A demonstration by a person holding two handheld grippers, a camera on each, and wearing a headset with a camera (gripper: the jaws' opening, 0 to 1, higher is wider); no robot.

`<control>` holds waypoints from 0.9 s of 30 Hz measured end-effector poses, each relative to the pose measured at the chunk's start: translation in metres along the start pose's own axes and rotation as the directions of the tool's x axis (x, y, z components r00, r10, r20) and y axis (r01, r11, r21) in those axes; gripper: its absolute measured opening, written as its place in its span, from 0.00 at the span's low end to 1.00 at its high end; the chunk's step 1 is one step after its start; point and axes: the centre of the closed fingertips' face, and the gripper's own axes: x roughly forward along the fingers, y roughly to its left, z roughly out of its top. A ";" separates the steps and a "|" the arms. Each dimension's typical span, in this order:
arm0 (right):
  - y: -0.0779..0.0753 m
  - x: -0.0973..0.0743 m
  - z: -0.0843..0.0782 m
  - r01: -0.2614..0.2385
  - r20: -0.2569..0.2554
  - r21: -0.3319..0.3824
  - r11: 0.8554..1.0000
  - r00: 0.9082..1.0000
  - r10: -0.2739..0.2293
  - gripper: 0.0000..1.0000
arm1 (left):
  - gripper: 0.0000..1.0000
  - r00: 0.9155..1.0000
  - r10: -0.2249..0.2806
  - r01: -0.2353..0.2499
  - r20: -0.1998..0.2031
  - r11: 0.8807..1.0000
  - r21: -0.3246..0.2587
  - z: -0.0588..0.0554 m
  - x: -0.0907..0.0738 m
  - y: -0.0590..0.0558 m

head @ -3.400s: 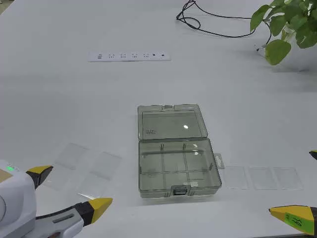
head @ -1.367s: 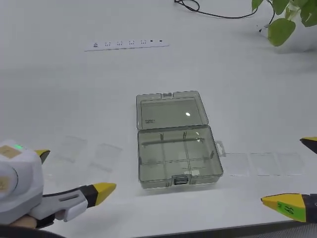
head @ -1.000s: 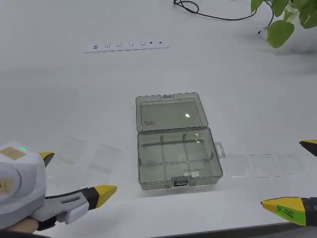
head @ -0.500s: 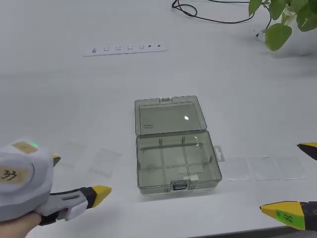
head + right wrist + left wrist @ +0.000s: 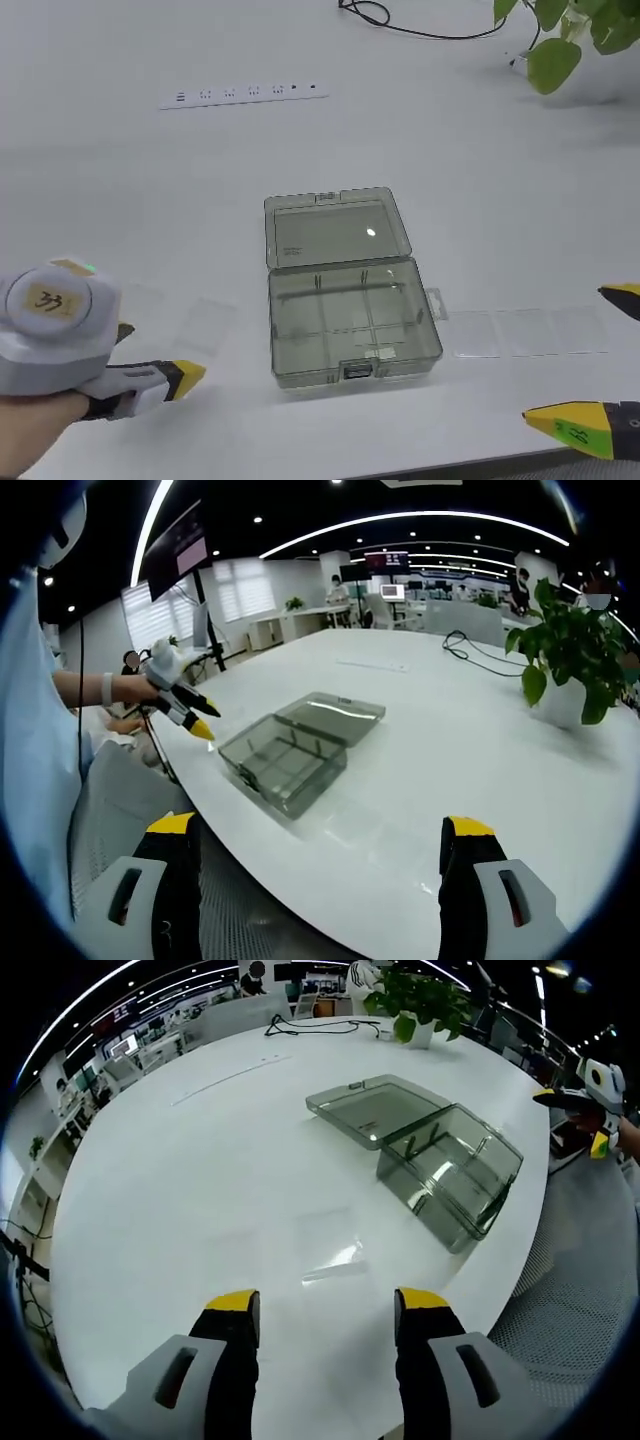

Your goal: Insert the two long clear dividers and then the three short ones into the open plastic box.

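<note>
Left gripper: I am holding the yellow-tipped left gripper [image 5: 327, 1305] low over the near edge of the white table [image 5: 300, 160], with its jaws spread and nothing between them.
Right gripper: I am hovering the yellow-tipped right gripper [image 5: 575, 355] at the near right, jaws spread wide and empty.
Long dividers: the two long clear dividers [image 5: 335, 1250] are lying flat side by side just ahead of the left gripper, left of the box.
Box: the smoky-grey translucent plastic box [image 5: 355, 372] is sitting open at mid-table, its lid lying flat behind it.
Short dividers: the three short clear dividers [image 5: 530, 330] are lying in a row just right of the box.
Far side: a white power strip [image 5: 245, 94], a black cable [image 5: 420, 30] and a green leafy plant [image 5: 560, 40] are resting well beyond.
</note>
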 end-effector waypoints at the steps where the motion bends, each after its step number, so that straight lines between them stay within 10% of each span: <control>1: 0.000 0.000 0.000 0.000 -0.001 0.001 1.000 1.000 0.000 1.00 | 0.53 1.000 -0.002 0.002 -0.006 1.000 -0.001 -0.001 0.001 -0.001; 27: 0.007 0.001 -0.006 -0.005 -0.005 0.005 1.000 1.000 0.005 1.00 | 0.36 0.995 -0.004 0.003 -0.098 1.000 -0.014 -0.022 0.016 -0.012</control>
